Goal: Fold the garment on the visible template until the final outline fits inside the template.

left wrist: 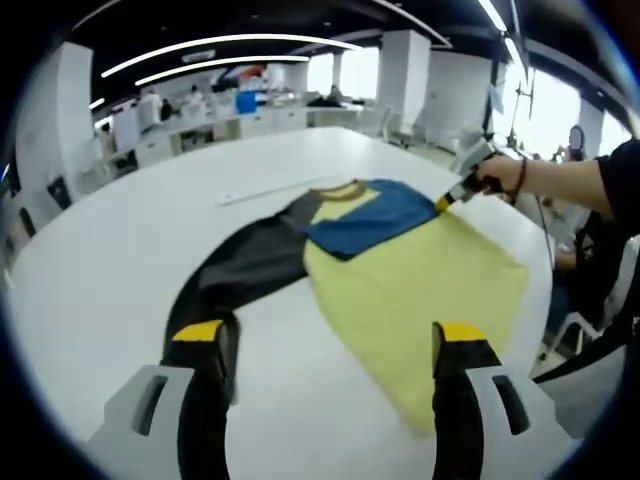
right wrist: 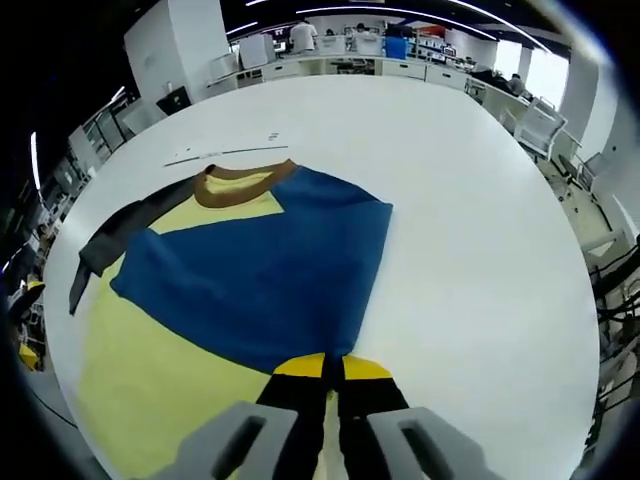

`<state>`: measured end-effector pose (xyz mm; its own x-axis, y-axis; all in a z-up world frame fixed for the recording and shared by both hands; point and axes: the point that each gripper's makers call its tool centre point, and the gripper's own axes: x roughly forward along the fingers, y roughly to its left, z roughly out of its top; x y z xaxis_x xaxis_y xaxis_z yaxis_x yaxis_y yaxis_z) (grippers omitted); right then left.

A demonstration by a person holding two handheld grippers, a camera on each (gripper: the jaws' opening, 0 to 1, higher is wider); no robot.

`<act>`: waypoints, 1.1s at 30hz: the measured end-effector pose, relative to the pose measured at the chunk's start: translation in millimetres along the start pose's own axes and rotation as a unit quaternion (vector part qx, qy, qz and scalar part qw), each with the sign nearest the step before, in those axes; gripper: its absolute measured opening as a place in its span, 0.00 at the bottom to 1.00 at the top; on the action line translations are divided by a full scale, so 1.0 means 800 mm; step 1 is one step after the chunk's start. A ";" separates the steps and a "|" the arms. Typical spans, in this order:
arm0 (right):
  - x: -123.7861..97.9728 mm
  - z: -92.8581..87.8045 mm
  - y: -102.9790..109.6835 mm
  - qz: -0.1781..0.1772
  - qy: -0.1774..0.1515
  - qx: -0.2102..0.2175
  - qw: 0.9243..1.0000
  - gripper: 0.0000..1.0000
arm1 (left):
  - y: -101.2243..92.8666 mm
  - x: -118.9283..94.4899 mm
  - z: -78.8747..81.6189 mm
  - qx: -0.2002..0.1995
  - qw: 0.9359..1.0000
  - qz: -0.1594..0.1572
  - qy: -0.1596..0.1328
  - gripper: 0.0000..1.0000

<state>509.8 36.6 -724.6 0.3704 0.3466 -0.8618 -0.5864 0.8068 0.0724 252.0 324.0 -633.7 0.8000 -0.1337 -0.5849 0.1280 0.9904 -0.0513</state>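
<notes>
Your right gripper [right wrist: 333, 368] has its jaws pinched on the blue sleeve [right wrist: 250, 290] of the shirt [left wrist: 410, 280] lying on the table [left wrist: 120, 290]; the cloth hides the template. Your left gripper [left wrist: 330, 345] hovers with jaws wide.

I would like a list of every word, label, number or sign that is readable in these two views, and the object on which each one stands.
No readable text in either view.
The yellow, blue and dark grey long-sleeved shirt with a brown collar shows no print or label.
The white table carries faint dark marks, too small to read.
Things on the distant desks are too blurred to read.
</notes>
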 end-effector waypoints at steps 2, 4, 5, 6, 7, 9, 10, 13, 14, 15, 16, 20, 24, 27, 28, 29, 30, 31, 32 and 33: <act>0.000 0.000 -0.001 0.001 0.002 0.000 1.000 0.00 | 0.001 0.000 0.000 0.000 1.000 0.000 0.001 0.80; 0.000 0.000 -0.001 0.002 0.003 -0.001 1.000 0.00 | 0.002 -0.001 -0.001 0.000 1.000 0.001 0.001 0.80; 0.000 0.000 -0.001 0.004 0.004 0.000 1.000 0.00 | 0.002 -0.001 -0.002 0.000 1.000 0.002 0.001 0.80; 0.000 0.000 -0.001 0.004 0.003 0.001 1.000 0.00 | 0.003 -0.002 -0.002 0.000 1.000 0.003 0.001 0.80; 0.000 0.000 -0.001 0.004 0.003 0.001 1.000 0.00 | 0.004 -0.002 -0.003 0.000 1.000 0.004 0.002 0.80; 0.000 0.000 -0.001 0.005 0.002 0.005 1.000 0.00 | 0.006 -0.004 -0.004 -0.001 1.000 0.006 0.001 0.80; 0.000 0.000 -0.002 0.006 0.003 0.005 1.000 0.00 | 0.007 -0.004 -0.004 -0.001 1.000 0.007 0.001 0.80; 0.001 0.000 -0.003 0.006 0.003 0.012 1.000 0.00 | 0.009 -0.006 -0.004 -0.003 1.000 0.010 0.001 0.81; 0.001 0.000 -0.004 0.006 0.003 0.013 1.000 0.01 | 0.010 -0.007 -0.004 -0.003 1.000 0.010 0.000 0.81; 0.001 0.000 -0.006 0.002 0.002 0.012 1.000 0.03 | 0.011 -0.008 -0.004 -0.004 1.000 0.012 -0.001 0.81; 0.000 0.000 -0.007 -0.001 0.002 0.011 1.000 0.06 | 0.012 -0.009 -0.004 -0.003 1.000 0.013 -0.002 0.81; -0.006 0.004 -0.009 -0.010 -0.009 0.009 1.000 0.22 | 0.018 -0.014 -0.006 -0.004 1.000 0.017 0.000 0.81; -0.013 0.015 -0.002 0.000 -0.027 0.013 1.000 0.36 | 0.027 -0.018 -0.005 -0.001 1.000 0.027 -0.003 0.82; -0.019 0.021 0.009 0.019 -0.037 0.011 0.999 0.48 | 0.033 -0.022 -0.005 -0.004 1.000 0.031 -0.005 0.83; -0.022 0.023 0.014 0.025 -0.042 0.006 0.999 0.53 | 0.036 -0.023 -0.005 -0.004 0.999 0.033 -0.005 0.83; -0.023 0.024 0.017 0.030 -0.044 0.002 0.999 0.55 | 0.037 -0.023 -0.005 -0.004 0.999 0.034 -0.004 0.83; -0.026 0.024 0.022 0.035 -0.044 -0.003 0.998 0.58 | 0.039 -0.024 -0.005 -0.003 0.999 0.035 -0.004 0.83; -0.029 0.025 0.024 0.037 -0.046 -0.004 0.998 0.63 | 0.042 -0.025 -0.005 -0.004 0.999 0.037 -0.005 0.83; -0.032 0.026 0.027 0.040 -0.050 -0.009 0.998 0.67 | 0.044 -0.026 -0.004 -0.004 0.999 0.038 -0.005 0.82; -0.033 0.026 0.028 0.040 -0.050 -0.010 0.998 0.71 | 0.046 -0.027 -0.004 -0.005 0.999 0.039 -0.006 0.82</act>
<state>502.0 55.3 -689.6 0.3916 0.4568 -0.7987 -0.6314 0.7649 0.1279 237.6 363.2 -625.7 0.8141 -0.0560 -0.5780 0.0594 0.9982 -0.0131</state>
